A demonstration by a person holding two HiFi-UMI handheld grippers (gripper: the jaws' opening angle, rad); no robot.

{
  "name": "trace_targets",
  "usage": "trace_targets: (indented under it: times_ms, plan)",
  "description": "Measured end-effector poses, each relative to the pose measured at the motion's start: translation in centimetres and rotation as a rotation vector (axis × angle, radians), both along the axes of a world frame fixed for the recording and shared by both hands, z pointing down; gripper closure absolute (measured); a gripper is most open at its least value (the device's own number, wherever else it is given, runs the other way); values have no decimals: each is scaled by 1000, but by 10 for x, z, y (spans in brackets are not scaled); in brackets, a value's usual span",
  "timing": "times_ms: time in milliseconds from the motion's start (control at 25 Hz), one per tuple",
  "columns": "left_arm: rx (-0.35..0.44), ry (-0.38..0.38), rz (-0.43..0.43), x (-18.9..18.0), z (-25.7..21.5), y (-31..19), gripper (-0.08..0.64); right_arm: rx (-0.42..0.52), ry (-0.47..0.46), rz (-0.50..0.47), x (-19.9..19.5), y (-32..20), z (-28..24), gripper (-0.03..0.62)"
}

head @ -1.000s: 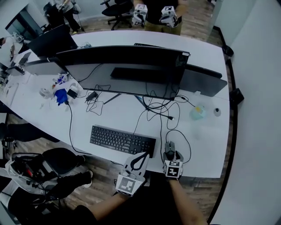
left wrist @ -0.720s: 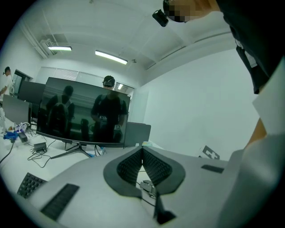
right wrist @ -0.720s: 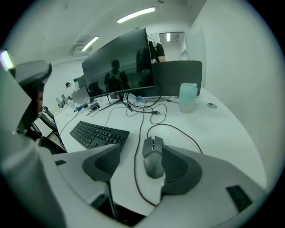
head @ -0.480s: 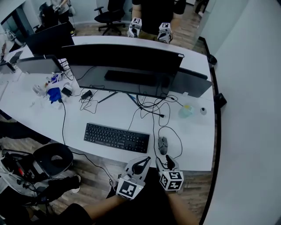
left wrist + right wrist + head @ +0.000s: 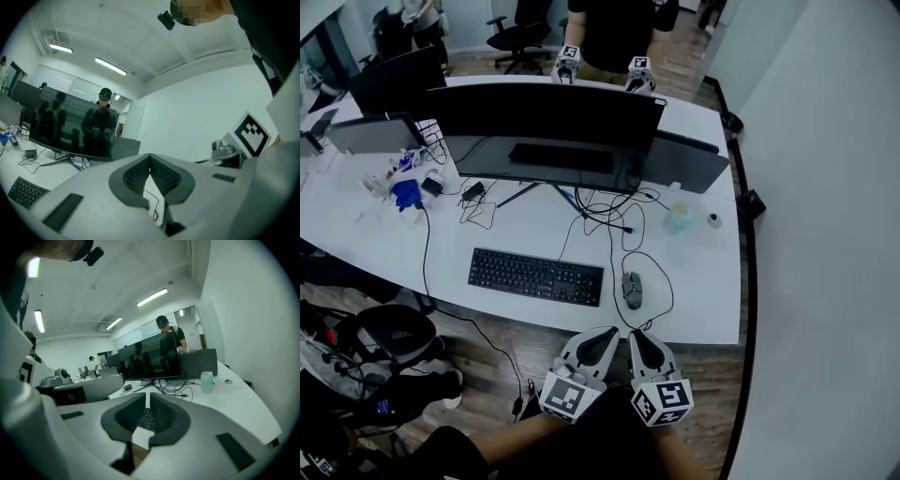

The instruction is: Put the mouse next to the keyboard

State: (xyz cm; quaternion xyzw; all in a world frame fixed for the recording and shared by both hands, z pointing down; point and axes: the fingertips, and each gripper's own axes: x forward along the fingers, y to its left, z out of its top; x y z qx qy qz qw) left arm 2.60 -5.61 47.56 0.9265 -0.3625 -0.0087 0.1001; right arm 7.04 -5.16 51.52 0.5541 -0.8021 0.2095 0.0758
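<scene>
The dark mouse (image 5: pixel 632 289) lies on the white desk (image 5: pixel 703 323), just right of the black keyboard (image 5: pixel 536 277), its cable looping away behind it. Both grippers hang off the desk's near edge, close to my body. In the head view my left gripper (image 5: pixel 602 338) has its tips together and holds nothing; in the left gripper view (image 5: pixel 150 157) the pads meet at the tip. My right gripper (image 5: pixel 639 339) is closing with nothing between its jaws. In the right gripper view (image 5: pixel 147 399) only a thin slit remains, showing a strip of the keyboard (image 5: pixel 149 417).
A wide dark monitor (image 5: pixel 548 117) stands behind the keyboard, with tangled cables (image 5: pixel 614 211) under it. A pale cup (image 5: pixel 676 219) and a small round object (image 5: pixel 713 219) sit at the right. A person stands across the desk (image 5: pixel 609 28). An office chair (image 5: pixel 394 328) is at my left.
My right gripper has let go of the mouse, drawn back off the desk edge and brought its jaws together. The mouse stays beside the keyboard. The view has pulled back from the desk.
</scene>
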Motion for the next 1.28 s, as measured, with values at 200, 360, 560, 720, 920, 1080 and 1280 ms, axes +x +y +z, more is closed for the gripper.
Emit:
trace_targets:
  times_ms: [200, 360, 560, 720, 920, 1080, 1280]
  plan:
    - [23, -6, -69, 9, -17, 26, 546, 60, 23, -22, 9, 27, -30, 563]
    - [23, 7, -148, 17, -27, 50, 546, 128, 21, -10, 30, 49, -54, 571]
    - [19, -16, -207, 33, -38, 88, 546, 179, 23, 4, 57, 82, -72, 574]
    - [43, -18, -205, 48, -41, 117, 546, 208, 23, 7, 70, 110, -75, 574]
    - [58, -42, -217, 58, -44, 145, 546, 225, 16, 15, 76, 140, -76, 574]
    - [62, -40, -233, 60, -41, 161, 546, 248, 11, -15, 72, 155, -76, 574]
    - [57, -39, -247, 56, -35, 174, 546, 257, 16, -46, 66, 166, -73, 574]
